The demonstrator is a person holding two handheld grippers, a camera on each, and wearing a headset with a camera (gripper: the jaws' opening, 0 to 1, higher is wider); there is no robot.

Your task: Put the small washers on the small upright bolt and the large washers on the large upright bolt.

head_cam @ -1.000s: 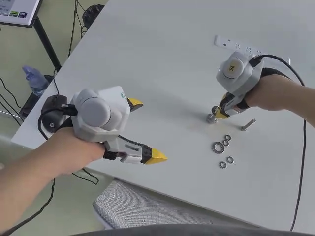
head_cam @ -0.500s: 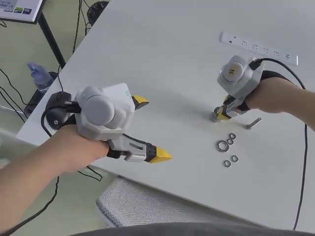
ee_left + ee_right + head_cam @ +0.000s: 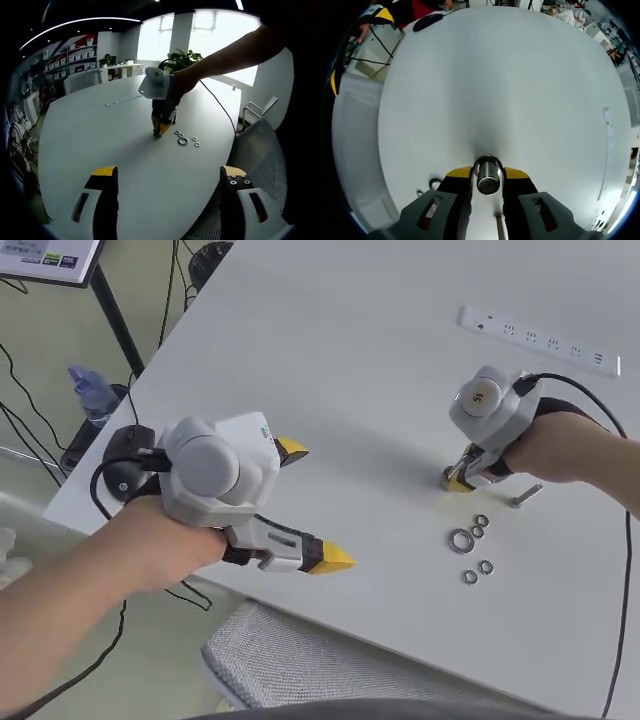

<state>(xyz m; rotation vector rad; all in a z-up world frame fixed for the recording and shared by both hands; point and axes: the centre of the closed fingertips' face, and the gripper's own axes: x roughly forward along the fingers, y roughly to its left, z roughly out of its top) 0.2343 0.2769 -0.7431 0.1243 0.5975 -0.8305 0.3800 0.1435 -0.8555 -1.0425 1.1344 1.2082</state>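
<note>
**Desk:** Head view: what has changed in the past second?

**Photographer:** Almost nothing on the white table (image 3: 330, 350). The whole frame slides, which is the headset moving. The right gripper (image 3: 458, 481) stays clamped on the large bolt (image 3: 447, 478), tips down at the tabletop. The small bolt (image 3: 525, 497) lies flat just beside it, and the washers (image 3: 461, 540) sit loose in a cluster nearby. The left gripper (image 3: 312, 504) hangs wide open and empty, well apart, near the table's edge.

**Desk:** Left gripper view?

**Photographer:** Its own jaws gape with nothing between them. Across the table the right gripper (image 3: 158, 131) points down, with the washers (image 3: 183, 141) just beside it.

**Desk:** Right gripper view?

**Photographer:** The large bolt (image 3: 488, 182) shows end-on, pinched between the yellow tips. I cannot tell whether it stands square.

**Desk:** And for the task?

**Photographer:** It looks like the opening step: one bolt is being stood up, the other is still down, and no washer is threaded yet
</note>
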